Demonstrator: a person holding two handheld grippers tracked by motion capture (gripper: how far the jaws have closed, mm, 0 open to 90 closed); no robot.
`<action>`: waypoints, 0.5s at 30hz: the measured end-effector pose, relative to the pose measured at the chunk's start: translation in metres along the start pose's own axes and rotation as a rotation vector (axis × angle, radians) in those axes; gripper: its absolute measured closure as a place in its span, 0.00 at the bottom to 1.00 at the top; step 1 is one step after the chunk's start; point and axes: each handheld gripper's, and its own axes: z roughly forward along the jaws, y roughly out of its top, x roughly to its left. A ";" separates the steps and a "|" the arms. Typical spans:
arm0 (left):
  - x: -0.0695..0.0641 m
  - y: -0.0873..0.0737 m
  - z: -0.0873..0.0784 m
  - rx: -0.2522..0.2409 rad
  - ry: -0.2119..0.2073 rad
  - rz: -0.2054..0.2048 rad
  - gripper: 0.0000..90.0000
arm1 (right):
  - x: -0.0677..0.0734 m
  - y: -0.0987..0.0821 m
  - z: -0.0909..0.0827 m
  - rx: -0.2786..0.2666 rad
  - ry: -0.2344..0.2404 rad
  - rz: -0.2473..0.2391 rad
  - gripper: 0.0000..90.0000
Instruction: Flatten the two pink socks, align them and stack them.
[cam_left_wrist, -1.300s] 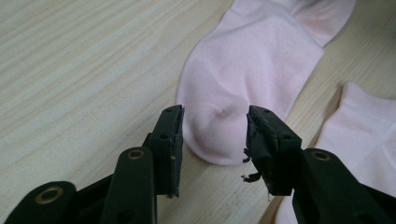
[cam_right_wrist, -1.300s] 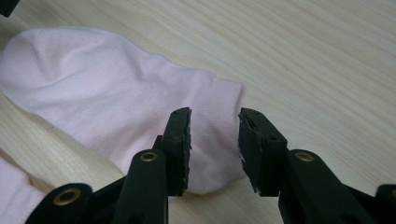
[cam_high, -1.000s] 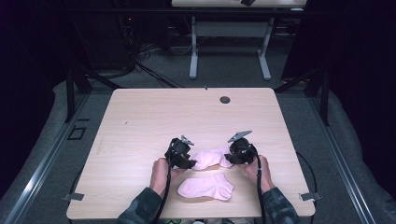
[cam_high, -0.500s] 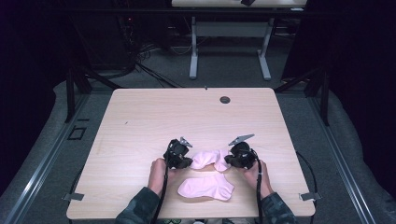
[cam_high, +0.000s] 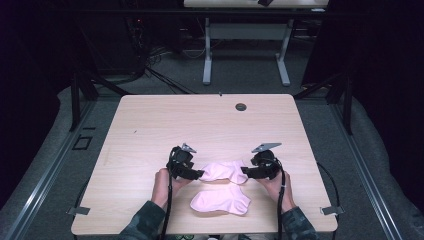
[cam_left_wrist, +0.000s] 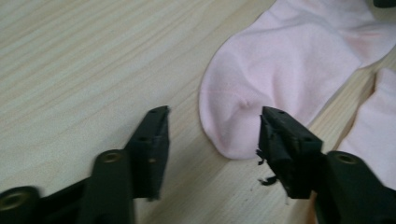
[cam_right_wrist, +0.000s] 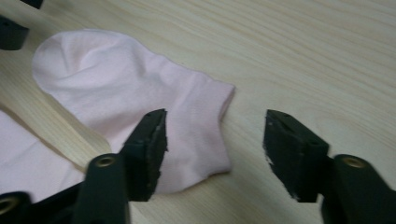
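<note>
Near the table's (cam_high: 150, 120) front edge, our left gripper (cam_high: 198, 174) and right gripper (cam_high: 245, 171) have just released the soft, limp pink sock (cam_high: 223, 171); its ends offer the best hold.

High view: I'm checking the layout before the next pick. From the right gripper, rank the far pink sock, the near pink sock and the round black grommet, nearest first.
1. The far pink sock, right at the right gripper's open fingers, on its left.
2. The near pink sock, toward the table's front edge.
3. The round black grommet, far back near the table's rear edge.
</note>
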 end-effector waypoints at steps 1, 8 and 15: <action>-0.001 0.000 0.001 -0.001 -0.001 -0.007 0.36 | -0.002 0.000 -0.001 0.012 -0.008 0.004 0.37; -0.004 -0.001 0.011 0.022 -0.017 -0.012 0.32 | 0.004 0.000 0.008 0.062 -0.020 -0.040 0.35; -0.010 0.000 0.017 0.046 -0.004 0.018 0.53 | 0.004 0.002 0.017 0.109 -0.010 -0.063 0.55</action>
